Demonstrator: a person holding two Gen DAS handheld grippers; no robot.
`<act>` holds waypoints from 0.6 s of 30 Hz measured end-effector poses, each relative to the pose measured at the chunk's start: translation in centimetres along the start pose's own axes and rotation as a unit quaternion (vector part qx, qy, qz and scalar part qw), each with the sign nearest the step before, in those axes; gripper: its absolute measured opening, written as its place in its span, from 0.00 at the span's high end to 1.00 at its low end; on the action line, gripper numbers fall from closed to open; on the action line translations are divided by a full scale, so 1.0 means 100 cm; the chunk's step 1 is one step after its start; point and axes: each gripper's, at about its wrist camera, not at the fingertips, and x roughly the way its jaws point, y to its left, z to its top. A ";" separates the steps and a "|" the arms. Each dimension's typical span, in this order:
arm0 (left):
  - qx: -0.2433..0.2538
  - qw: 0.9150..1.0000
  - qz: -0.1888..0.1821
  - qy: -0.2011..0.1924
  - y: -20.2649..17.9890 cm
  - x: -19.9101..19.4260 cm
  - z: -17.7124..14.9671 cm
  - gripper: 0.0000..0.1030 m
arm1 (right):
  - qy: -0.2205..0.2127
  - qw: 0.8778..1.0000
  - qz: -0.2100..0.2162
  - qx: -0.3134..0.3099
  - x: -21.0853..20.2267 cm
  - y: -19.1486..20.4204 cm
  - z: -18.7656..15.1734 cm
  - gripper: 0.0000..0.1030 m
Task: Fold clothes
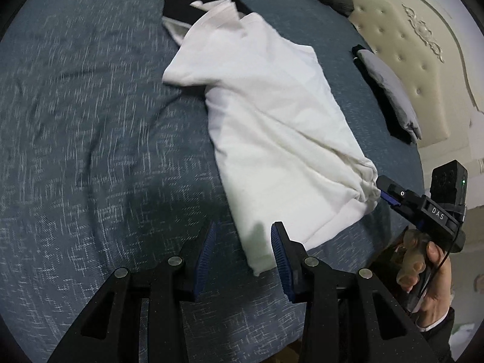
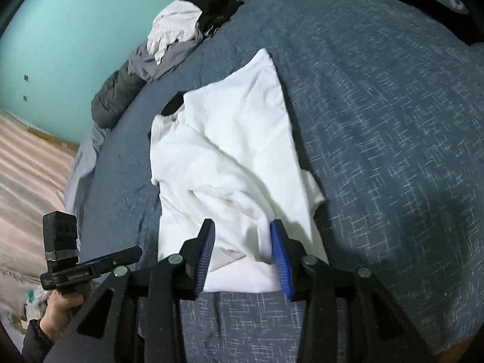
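A white T-shirt [image 1: 266, 121] lies partly folded lengthwise on the blue bedspread [image 1: 90, 121], its collar end far away over a black garment [image 1: 181, 4]. My left gripper [image 1: 243, 234] is open and empty just above the shirt's near hem corner. My right gripper [image 1: 381, 188] touches the bunched hem corner at the right in the left wrist view. In the right wrist view the shirt [image 2: 230, 157] lies ahead, and my right gripper [image 2: 242, 233] stands open with bunched cloth between the pads.
A pile of white, grey and black clothes [image 2: 178, 30] lies at the far edge of the bed. A grey pillow [image 1: 390, 90] and a black item lie by the cream tufted headboard [image 1: 423, 60]. A dark quilt [image 2: 121, 90] runs along the bed edge.
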 end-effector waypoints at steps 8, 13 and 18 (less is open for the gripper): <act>-0.006 1.000 -0.018 0.009 0.000 0.013 -0.005 0.60 | 0.025 0.999 -0.041 -0.010 0.007 -0.008 0.006 0.66; -0.003 1.000 -0.025 0.012 -0.002 0.018 -0.006 0.61 | 0.037 0.998 -0.048 -0.025 0.009 -0.007 0.006 0.69; 0.004 0.999 -0.036 0.018 -0.007 0.022 -0.007 0.84 | 0.051 0.998 -0.032 -0.007 0.015 -0.014 0.008 0.94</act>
